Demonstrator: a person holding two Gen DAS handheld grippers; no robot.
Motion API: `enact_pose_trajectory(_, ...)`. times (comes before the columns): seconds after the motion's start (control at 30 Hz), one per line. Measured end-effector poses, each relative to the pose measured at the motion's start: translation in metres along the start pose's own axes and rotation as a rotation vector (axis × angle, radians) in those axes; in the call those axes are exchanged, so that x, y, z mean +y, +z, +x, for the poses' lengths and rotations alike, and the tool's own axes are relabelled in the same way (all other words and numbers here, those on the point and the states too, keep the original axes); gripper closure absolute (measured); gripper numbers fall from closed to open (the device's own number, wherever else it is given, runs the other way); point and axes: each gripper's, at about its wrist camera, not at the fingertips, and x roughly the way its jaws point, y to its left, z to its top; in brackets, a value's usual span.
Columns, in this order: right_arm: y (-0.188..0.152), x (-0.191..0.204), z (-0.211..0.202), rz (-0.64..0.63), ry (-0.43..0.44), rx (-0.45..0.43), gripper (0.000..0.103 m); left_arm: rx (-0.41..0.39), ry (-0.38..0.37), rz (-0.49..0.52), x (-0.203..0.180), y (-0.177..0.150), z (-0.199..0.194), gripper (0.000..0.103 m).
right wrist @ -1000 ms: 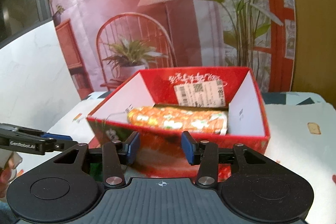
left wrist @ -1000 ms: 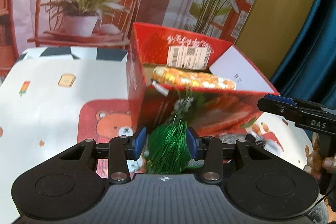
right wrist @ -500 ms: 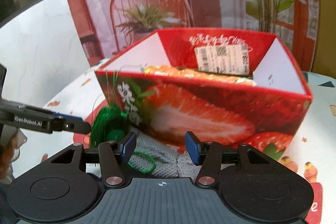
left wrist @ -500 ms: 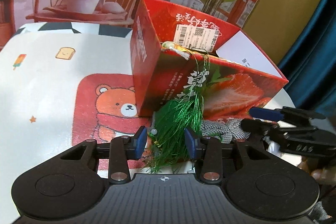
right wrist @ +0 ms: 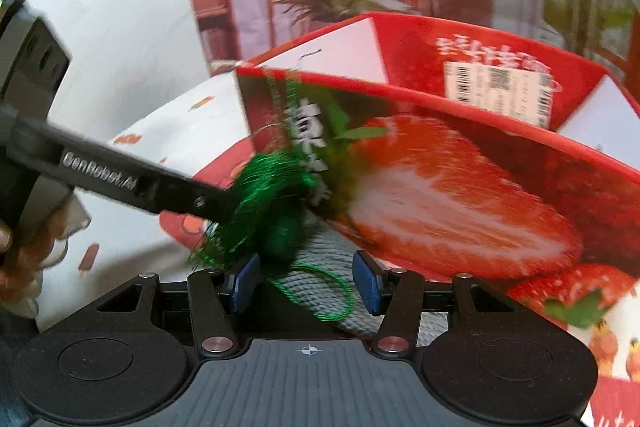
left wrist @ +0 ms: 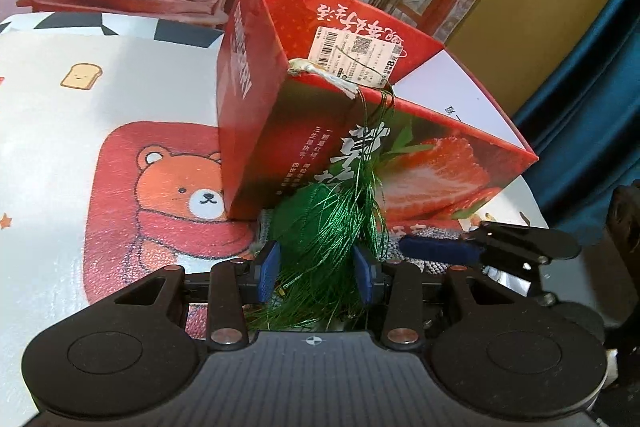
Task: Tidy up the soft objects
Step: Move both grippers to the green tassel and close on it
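A green thread tassel (left wrist: 320,251) sits between the blue pads of my left gripper (left wrist: 316,269), which is shut on it. Its strands run up to a white knot (left wrist: 320,73) caught on the near corner of the red strawberry box (left wrist: 420,163). The tassel also shows in the right wrist view (right wrist: 264,203), beside the box (right wrist: 460,187). My right gripper (right wrist: 306,285) is open, low over a grey knitted cloth (right wrist: 336,267) in front of the box. A loose green loop (right wrist: 324,291) lies on the cloth. The right gripper shows in the left wrist view (left wrist: 480,247).
The table has a white printed cover with a red bear patch (left wrist: 172,195). The box stands on it, tilted in view, with a white label (left wrist: 356,55) inside its far wall. A backdrop with a chair and plants is behind. A blue curtain (left wrist: 592,107) hangs at the right.
Both grippers have dropped from box-rim height to the table in front of the box. The tassel's strands now trail up to the box corner. The right gripper has come close over the grey cloth.
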Motion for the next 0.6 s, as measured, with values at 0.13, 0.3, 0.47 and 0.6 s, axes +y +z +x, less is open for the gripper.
enact_pose_trajectory(0.13, 0.003, 0.007, 0.012, -0.035, 0.014, 0.02, 0.055, 0.007, -0.011, 0.009, -0.001, 0.002, 0.001, 0.064)
enact_pose_trajectory(0.3, 0.007, 0.015, 0.022, -0.076, 0.024, 0.017, 0.055, 0.011, -0.015, 0.022, -0.005, 0.003, 0.003, 0.064)
enact_pose_trajectory(0.47, 0.009, 0.017, 0.032, -0.085, 0.042, 0.025, 0.055, 0.015, -0.007, 0.031, -0.01, 0.004, 0.004, 0.064)
enact_pose_trajectory(0.6, 0.007, 0.017, 0.033, -0.055, 0.052, 0.03, 0.055, 0.009, -0.012, 0.046, -0.017, 0.004, 0.001, 0.064)
